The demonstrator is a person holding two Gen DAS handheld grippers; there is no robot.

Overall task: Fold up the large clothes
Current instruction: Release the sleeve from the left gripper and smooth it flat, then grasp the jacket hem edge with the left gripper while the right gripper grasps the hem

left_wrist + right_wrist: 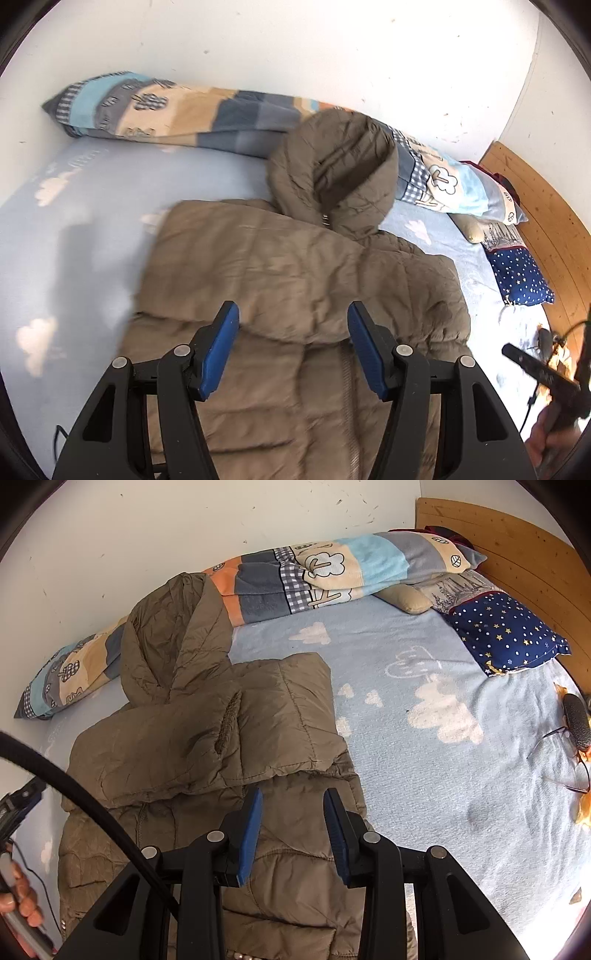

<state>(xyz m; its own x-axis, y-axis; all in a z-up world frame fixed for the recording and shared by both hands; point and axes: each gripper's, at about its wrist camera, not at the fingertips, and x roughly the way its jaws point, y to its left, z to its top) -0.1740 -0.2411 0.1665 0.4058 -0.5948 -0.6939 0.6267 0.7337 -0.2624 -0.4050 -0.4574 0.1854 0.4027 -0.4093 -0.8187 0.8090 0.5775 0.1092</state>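
Note:
A large olive-brown puffer jacket (295,266) lies on the light blue bed sheet (81,229). Its hood (332,166) rests against the rolled blanket at the wall. Both sleeves are folded across its chest. My left gripper (291,321) is open and empty, hovering over the jacket's middle. In the right wrist view the jacket (207,738) lies left of centre, hood (166,627) toward the wall. My right gripper (291,805) is open and empty above the jacket's right edge, just below the folded sleeve cuff (303,768).
A rolled patchwork blanket (314,576) lies along the white wall. A star-print navy pillow (506,631) and a beige pillow (406,594) sit by the wooden headboard (517,535). Glasses (565,760) and a dark brush-like object (576,720) lie at the bed's right side.

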